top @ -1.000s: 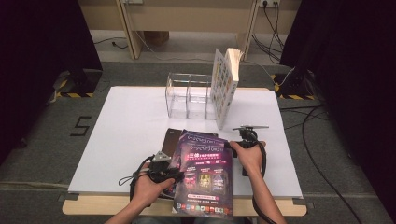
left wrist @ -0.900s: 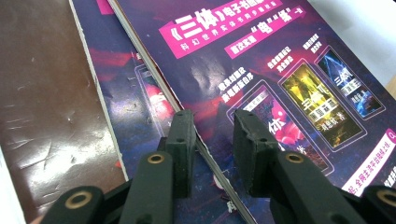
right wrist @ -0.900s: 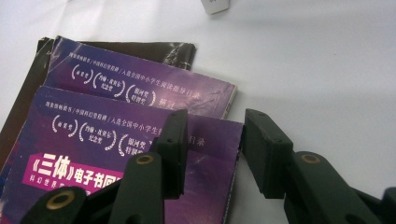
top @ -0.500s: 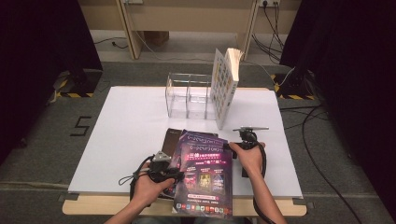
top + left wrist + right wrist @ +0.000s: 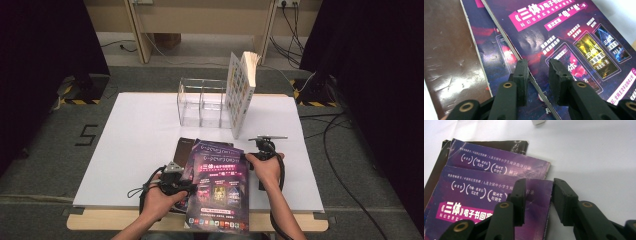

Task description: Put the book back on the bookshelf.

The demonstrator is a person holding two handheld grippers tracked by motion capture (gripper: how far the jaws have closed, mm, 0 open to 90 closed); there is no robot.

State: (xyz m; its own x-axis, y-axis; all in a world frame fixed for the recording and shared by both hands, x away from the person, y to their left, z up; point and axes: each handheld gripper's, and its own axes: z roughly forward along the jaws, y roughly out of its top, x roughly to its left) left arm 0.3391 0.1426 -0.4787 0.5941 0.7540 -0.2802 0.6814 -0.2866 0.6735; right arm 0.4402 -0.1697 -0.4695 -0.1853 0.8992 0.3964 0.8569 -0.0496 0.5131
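To lift the top booklet (image 5: pixel 217 185) cleanly off the stack near the surface's (image 5: pixel 135 130) front edge, both open, empty jaws straddling its edges, left hand-held gripper (image 5: pixel 537 72) and just-narrowing right hand-held gripper (image 5: pixel 537 195), should pinch 1 cover only.

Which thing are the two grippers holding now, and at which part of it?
Left gripper straddles the top purple book's left edge; right gripper, whose jaws have just been closing, straddles its right edge. Whether either grips it cannot be told.
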